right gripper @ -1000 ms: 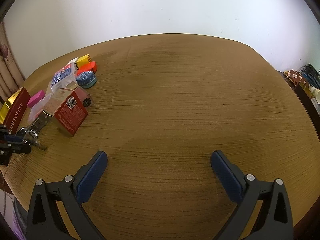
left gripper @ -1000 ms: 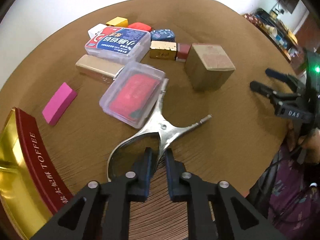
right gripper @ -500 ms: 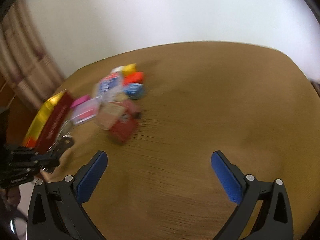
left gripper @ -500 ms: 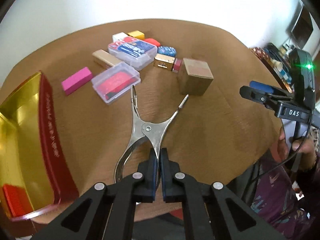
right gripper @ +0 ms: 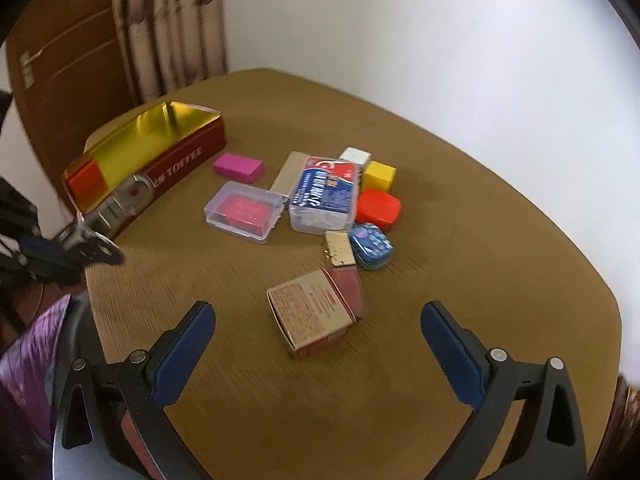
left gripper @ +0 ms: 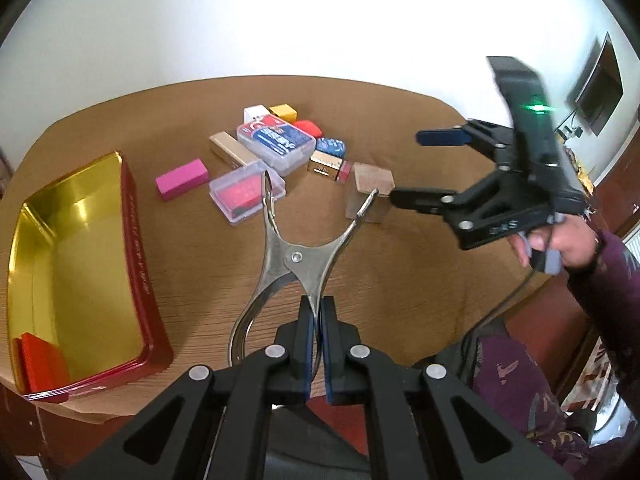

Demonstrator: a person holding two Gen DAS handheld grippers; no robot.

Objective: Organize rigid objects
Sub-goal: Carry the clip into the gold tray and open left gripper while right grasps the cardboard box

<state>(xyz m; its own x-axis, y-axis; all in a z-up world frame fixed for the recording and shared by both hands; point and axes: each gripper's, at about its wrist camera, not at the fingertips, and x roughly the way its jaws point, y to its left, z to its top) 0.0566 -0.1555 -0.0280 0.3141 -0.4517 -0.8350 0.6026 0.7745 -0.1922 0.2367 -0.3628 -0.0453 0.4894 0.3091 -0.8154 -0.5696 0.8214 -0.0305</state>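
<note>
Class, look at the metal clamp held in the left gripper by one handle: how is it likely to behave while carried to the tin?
The metal clamp looks stiff, so it should not droop. Its polished steel may slip between the left gripper pads. Held by one handle only, it could pivot or swing.

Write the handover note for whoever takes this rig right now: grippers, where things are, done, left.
Left gripper: shut on one handle of the metal pliers, lifted above the table.
Right gripper: open, empty, hovering near the brown carton.
Toffee tin: open at the table's left edge, holding only an orange box.
Left: pliers into the tin, then the pink block, clear red case, blue-label case and the small boxes behind.
</note>
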